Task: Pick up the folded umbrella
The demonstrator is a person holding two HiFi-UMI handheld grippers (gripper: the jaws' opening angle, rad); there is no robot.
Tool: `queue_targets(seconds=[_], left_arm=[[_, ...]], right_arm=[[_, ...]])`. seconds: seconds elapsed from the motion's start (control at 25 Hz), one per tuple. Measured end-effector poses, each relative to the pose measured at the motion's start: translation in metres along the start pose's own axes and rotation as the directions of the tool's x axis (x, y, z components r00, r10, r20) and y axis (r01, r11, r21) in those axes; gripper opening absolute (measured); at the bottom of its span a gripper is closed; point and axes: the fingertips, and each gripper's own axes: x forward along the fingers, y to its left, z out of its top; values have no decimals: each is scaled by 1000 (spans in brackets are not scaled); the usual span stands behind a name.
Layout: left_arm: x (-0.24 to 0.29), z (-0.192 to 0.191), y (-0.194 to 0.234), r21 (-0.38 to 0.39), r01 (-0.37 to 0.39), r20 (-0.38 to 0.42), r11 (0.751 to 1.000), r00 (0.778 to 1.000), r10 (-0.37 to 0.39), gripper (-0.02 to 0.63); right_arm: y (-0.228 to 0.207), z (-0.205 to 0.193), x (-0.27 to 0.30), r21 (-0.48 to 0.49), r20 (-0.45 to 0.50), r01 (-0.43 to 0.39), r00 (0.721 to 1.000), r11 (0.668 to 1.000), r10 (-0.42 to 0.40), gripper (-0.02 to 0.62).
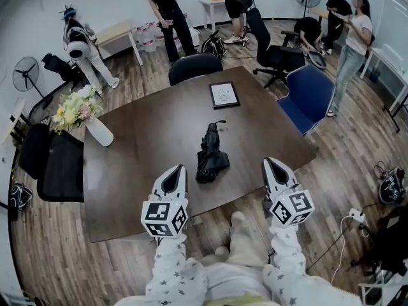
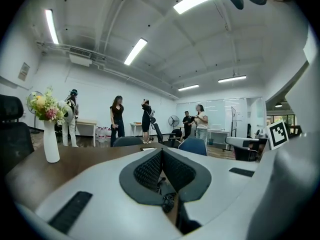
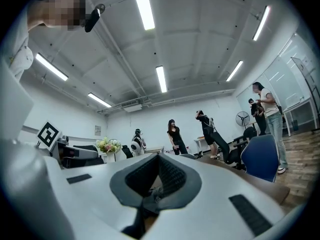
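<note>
Left gripper (image 1: 176, 171): my left fingers are pressed together at the tips with nothing between them. In the left gripper view (image 2: 162, 152) the dark pads meet in a point.
Right gripper (image 3: 159, 157): same here, fingers closed tip to tip and empty. In the head view it (image 1: 271, 163) sits beside the left one, both over the near edge of the table (image 1: 140, 171).
Umbrella (image 1: 212, 153): black, folded, lying on the table ahead of my fingers and between the two grippers. It is nearer the left fingertips than the right and touches neither. Its strap end points away from me.
Plaque (image 1: 224, 95): a framed card lies flat, past the umbrella and well ahead of both sets of fingers. It carries print, but the print is too small for me to read.
Markers: each gripper's cube shows black-and-white square codes, left (image 1: 164, 218) and right (image 1: 292, 207). They are patterns only, no letters.
Vase (image 1: 99, 131): white, holding flowers, far off to the left of my left fingers near the table's corner.
Blue chair (image 1: 309, 96): beyond the right fingers, at the table's far right side.
People (image 1: 167, 14): several stand well beyond the table.
</note>
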Motion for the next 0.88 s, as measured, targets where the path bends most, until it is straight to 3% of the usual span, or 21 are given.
queue_targets(seconds=[0.6, 0.88], left_arm=[[117, 12, 31, -20, -115, -42, 993, 993, 114, 25], [163, -9, 45, -41, -177, -155, 983, 973, 168, 25]], right_arm=[[-59, 4, 137, -42, -74, -171, 983, 984, 168, 21], [-87, -15, 181, -37, -133, -212, 970, 977, 206, 21]])
